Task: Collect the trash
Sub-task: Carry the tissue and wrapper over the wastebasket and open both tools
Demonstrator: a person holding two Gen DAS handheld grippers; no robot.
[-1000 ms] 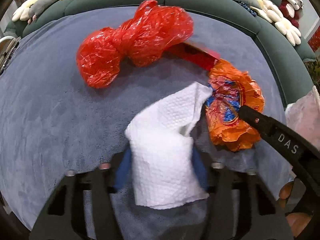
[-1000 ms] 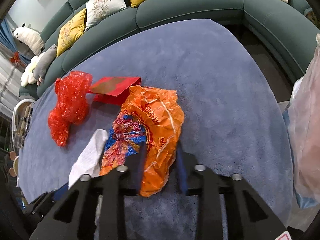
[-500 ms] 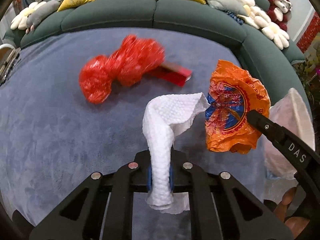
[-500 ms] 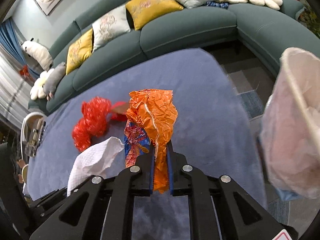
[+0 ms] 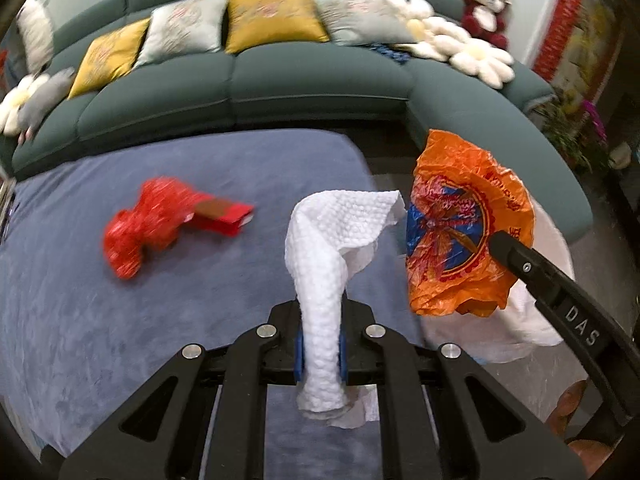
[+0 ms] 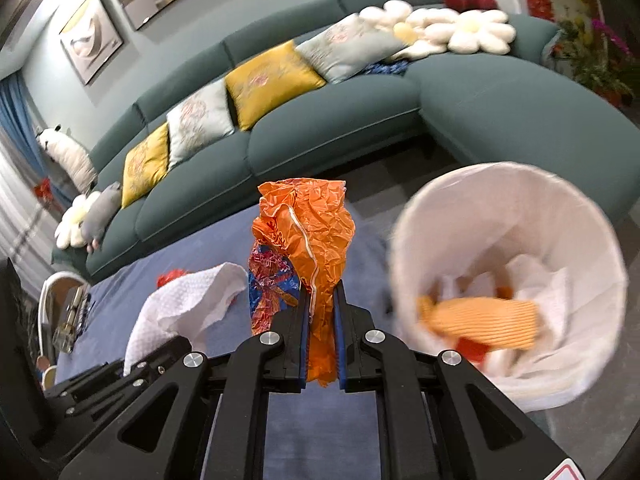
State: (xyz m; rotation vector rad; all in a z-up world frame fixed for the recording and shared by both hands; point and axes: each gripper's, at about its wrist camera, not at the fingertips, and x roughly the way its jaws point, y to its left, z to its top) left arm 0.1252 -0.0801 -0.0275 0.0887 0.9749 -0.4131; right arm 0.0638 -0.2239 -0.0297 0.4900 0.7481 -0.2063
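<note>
My left gripper is shut on a white paper towel and holds it above the blue-grey table cloth. My right gripper is shut on an orange plastic wrapper, held in the air left of a white-lined trash bin. The bin holds white paper and orange trash. A crumpled red plastic bag and a red box lie on the cloth. The wrapper and the right gripper's arm show in the left wrist view; the towel shows in the right wrist view.
A curved dark green sofa with yellow and pale cushions runs behind the table. Flower-shaped pillows and a red plush bear sit at its right end. The bin stands on the floor beside the table's right edge.
Both grippers closed on their pieces and lifted them off the cloth. Both have risen and swung right, bringing the bin's opening into the right wrist view.
</note>
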